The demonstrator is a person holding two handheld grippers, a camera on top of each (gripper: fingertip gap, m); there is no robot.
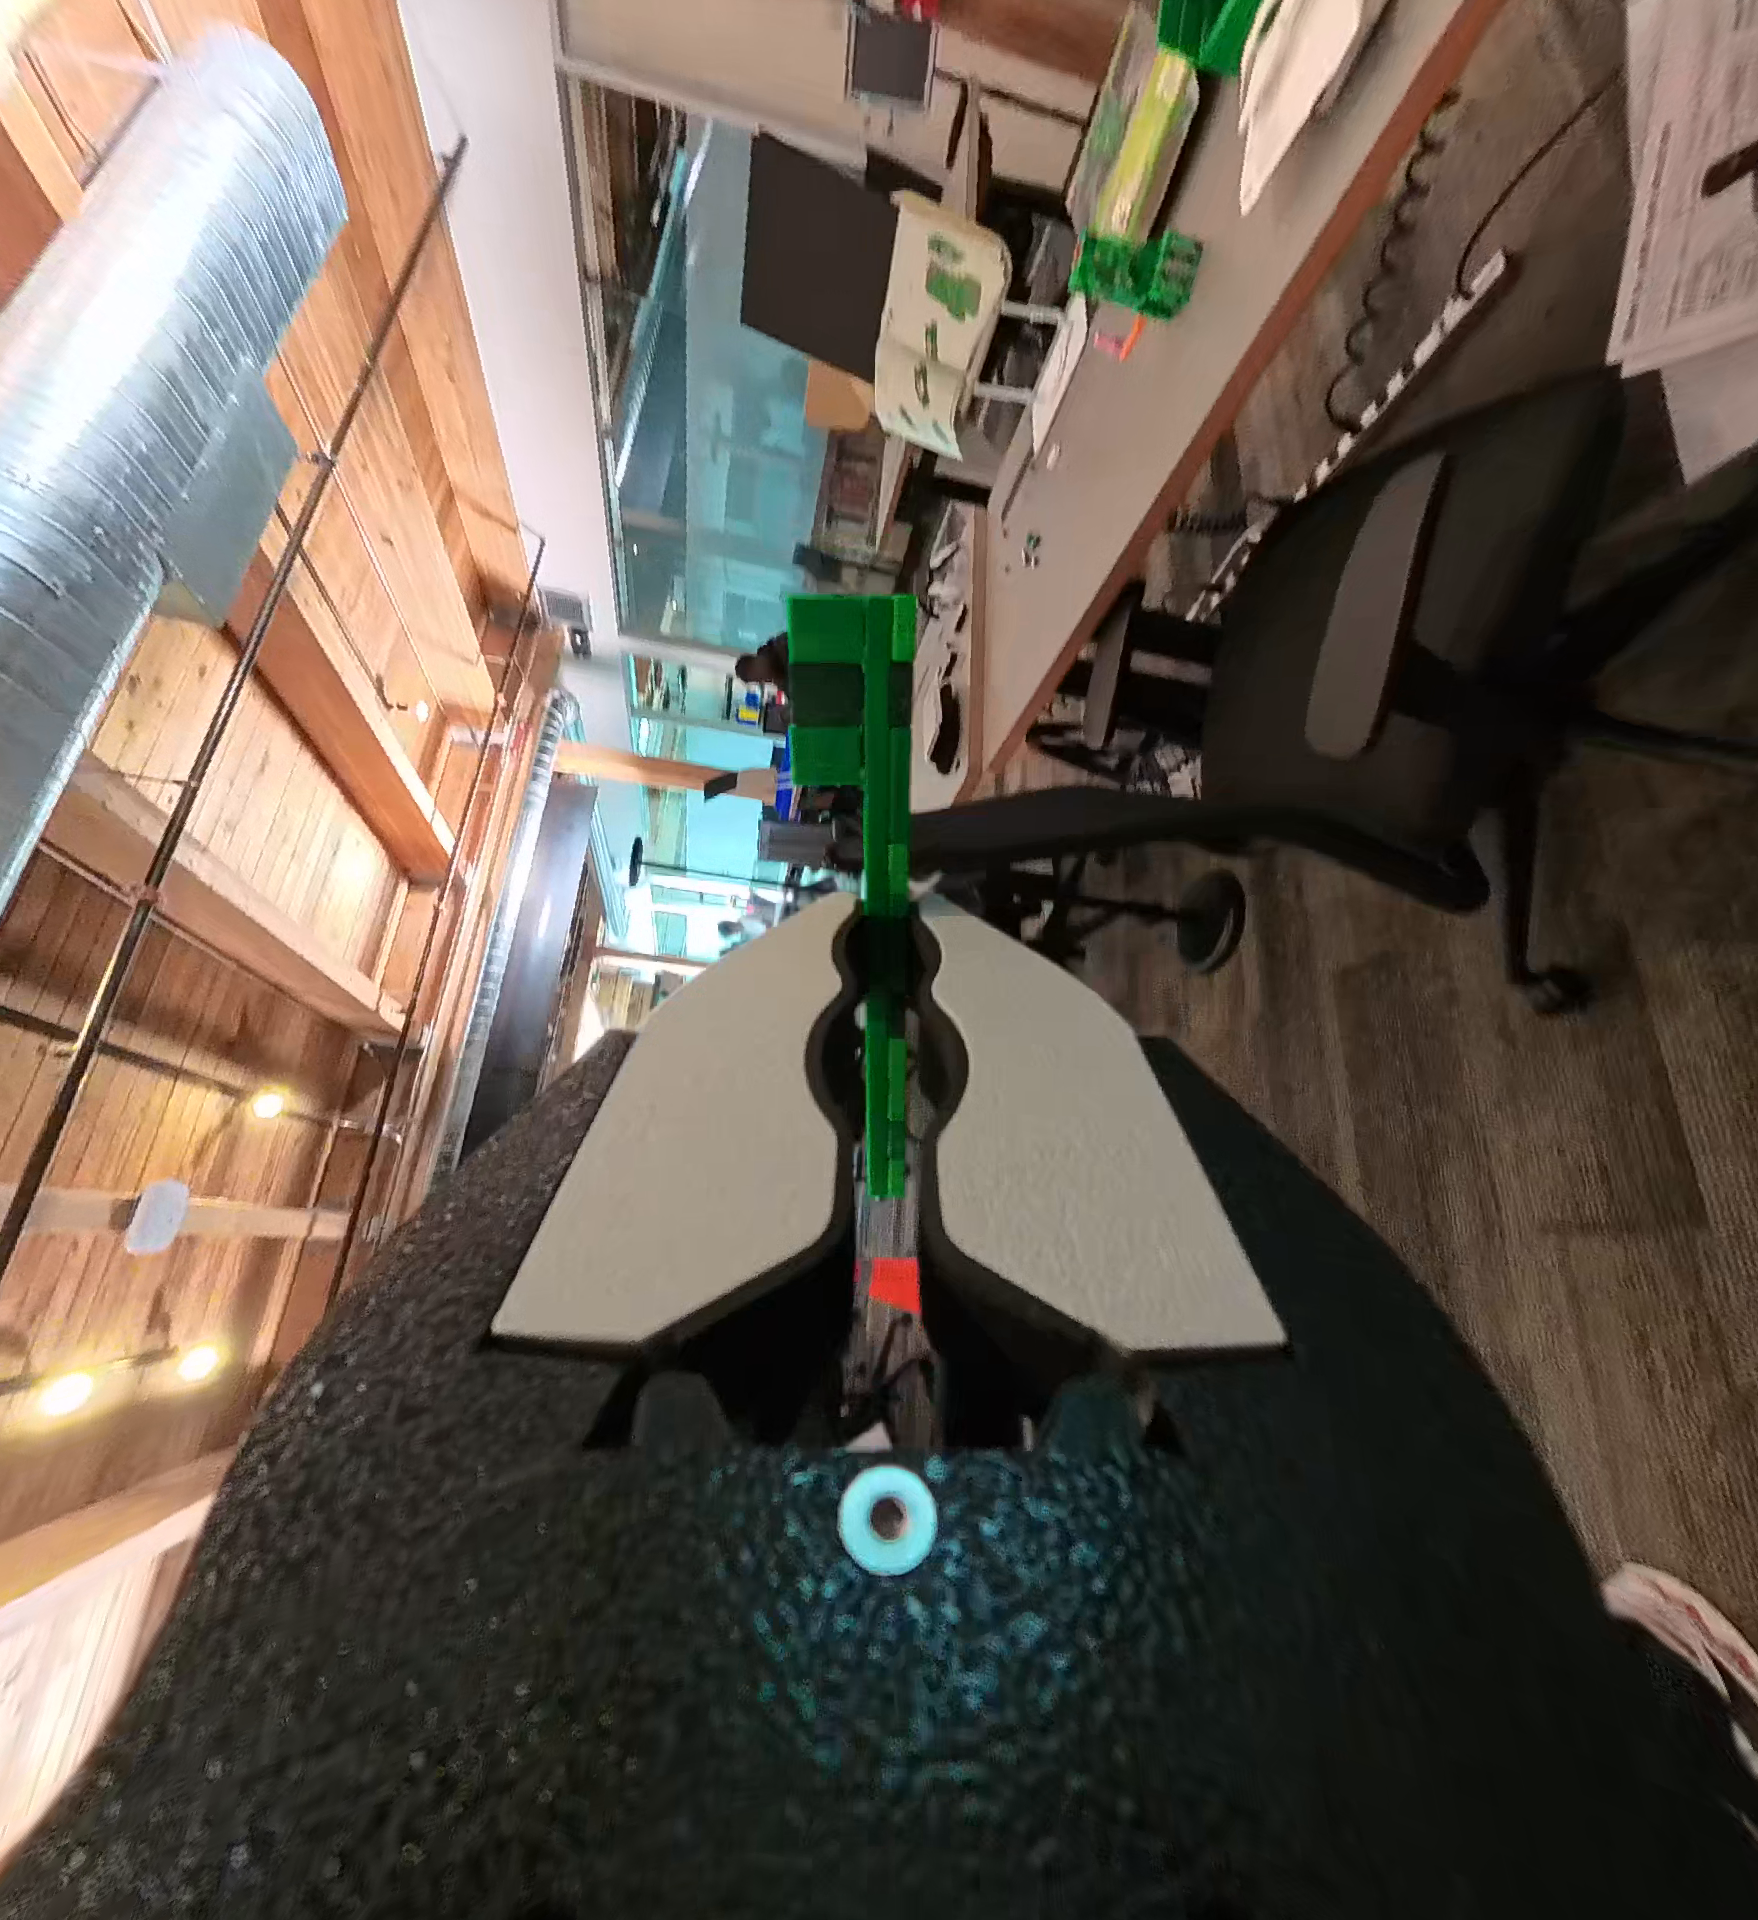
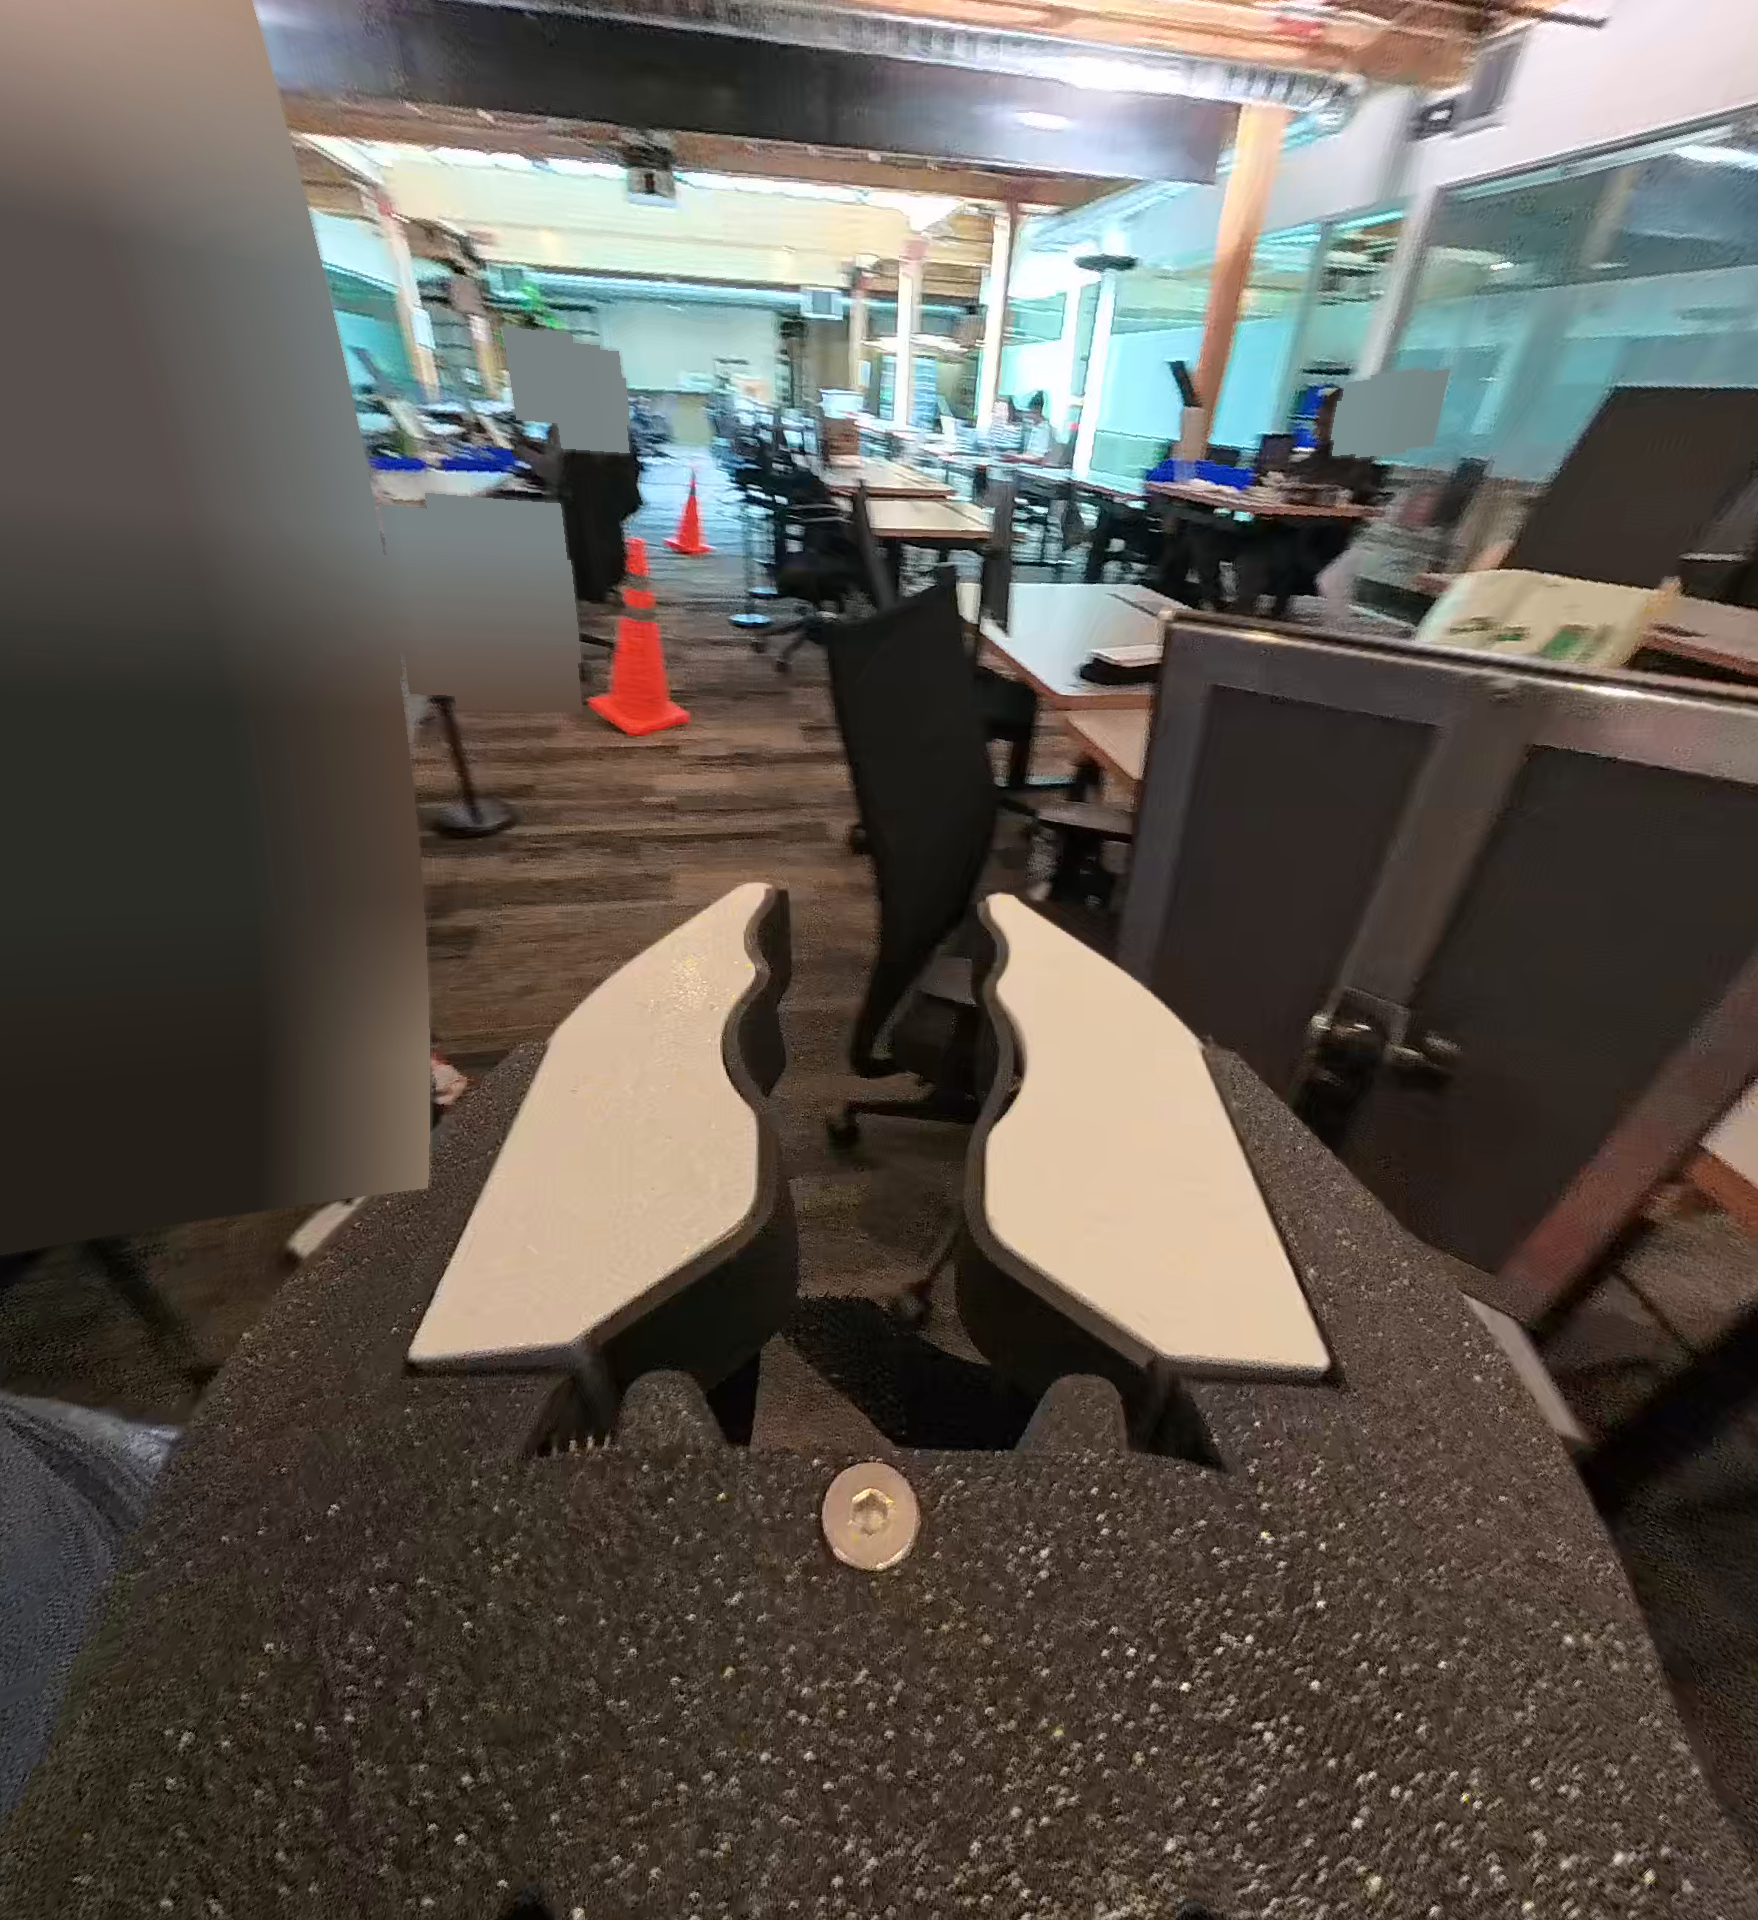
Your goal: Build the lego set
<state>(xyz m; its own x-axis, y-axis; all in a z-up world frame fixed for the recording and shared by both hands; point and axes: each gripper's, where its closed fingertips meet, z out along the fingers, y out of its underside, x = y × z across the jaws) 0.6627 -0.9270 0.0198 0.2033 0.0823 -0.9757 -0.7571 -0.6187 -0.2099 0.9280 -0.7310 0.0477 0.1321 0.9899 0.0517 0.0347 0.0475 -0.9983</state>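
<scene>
My left gripper [image 1: 887, 920] is shut on a flat green lego assembly [image 1: 880, 790], seen edge-on. The piece runs between the pads and sticks out past the fingertips, with light green and dark green bricks [image 1: 825, 691] on its left face. The left wrist view is rolled sideways, and the assembly is held up in the air, away from the table. My right gripper [image 2: 880, 914] is open and empty, pointing out over the floor towards a black office chair [image 2: 916, 821]. More green lego parts [image 1: 1135, 272] sit on a long table [image 1: 1093, 468] in the distance.
A printed paper sheet [image 1: 1727, 166] lies at the top right of the left wrist view. A black chair [image 1: 1374, 665] stands by the long table. An open booklet [image 1: 937, 312] leans on that table. A grey cabinet [image 2: 1426, 914] and orange cones [image 2: 638, 665] stand ahead of the right gripper. One gripper's finger ends stand about 35 cm off the other's. Between my right fingertips and the grey cabinet [image 2: 1426, 914] there is roughly 25 cm.
</scene>
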